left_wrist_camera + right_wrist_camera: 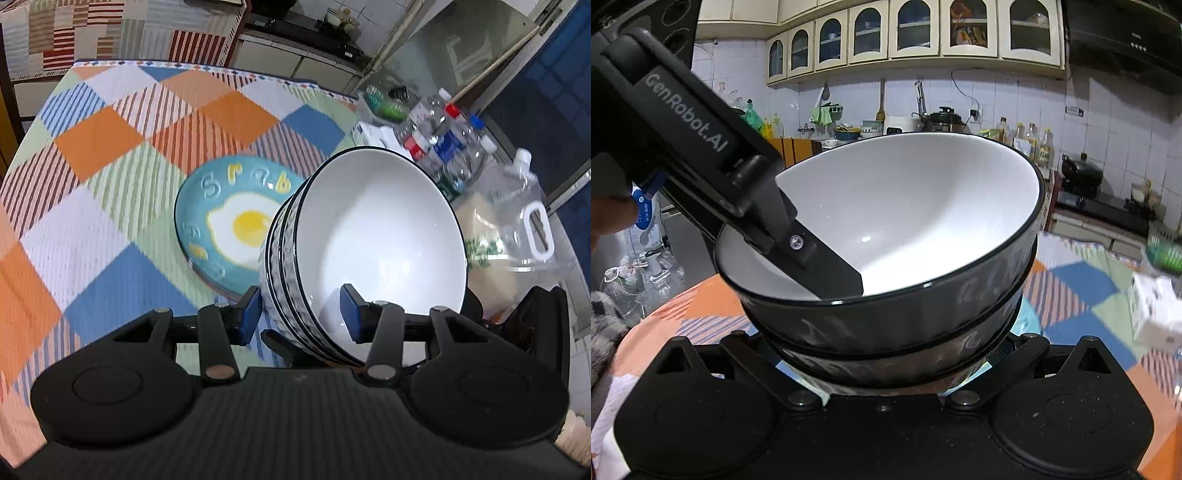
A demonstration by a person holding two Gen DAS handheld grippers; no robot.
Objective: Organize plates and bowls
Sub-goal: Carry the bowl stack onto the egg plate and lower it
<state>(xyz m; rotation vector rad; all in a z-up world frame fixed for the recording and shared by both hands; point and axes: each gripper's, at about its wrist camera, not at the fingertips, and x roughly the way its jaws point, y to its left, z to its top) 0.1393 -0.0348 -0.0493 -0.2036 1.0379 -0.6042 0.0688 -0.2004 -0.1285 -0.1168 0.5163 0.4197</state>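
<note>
Left gripper (pixel 301 317) was clamped on the near rim of a stack of bowls (pixel 369 236), one blue pad (pixel 249 314) on the ribbed outer wall and the other pad inside the top bowl against the white interior. The stack looked like three nested bowls, white inside with dark rims, tilted toward the camera and lifted off the counter (pixel 92 177). In the right wrist view the same stack of bowls (pixel 916 206) filled the frame just ahead of the right gripper (pixel 886 354), whose fingers reached up around the lower bowls from either side; its fingertips were hidden by the stack, so cannot tell whether it pinched the stack or just cradled it. The left gripper's finger (pixel 820 258) was visible there too, reaching in over the rim, with part of a hand (pixel 609 218) at the left edge. Just behind the stack on the checked cloth of the counter lay a blue plate (pixel 221 221) with a fried-egg design and raised letters, partly hidden by the bowls; more plates seemed stacked under it. Further right, past the counter edge, stood plastic water bottles (pixel 443 147) and a large clear jug (pixel 524 214). Kitchen cupboards (pixel 916 33) and a tiled wall in the far background.
</note>
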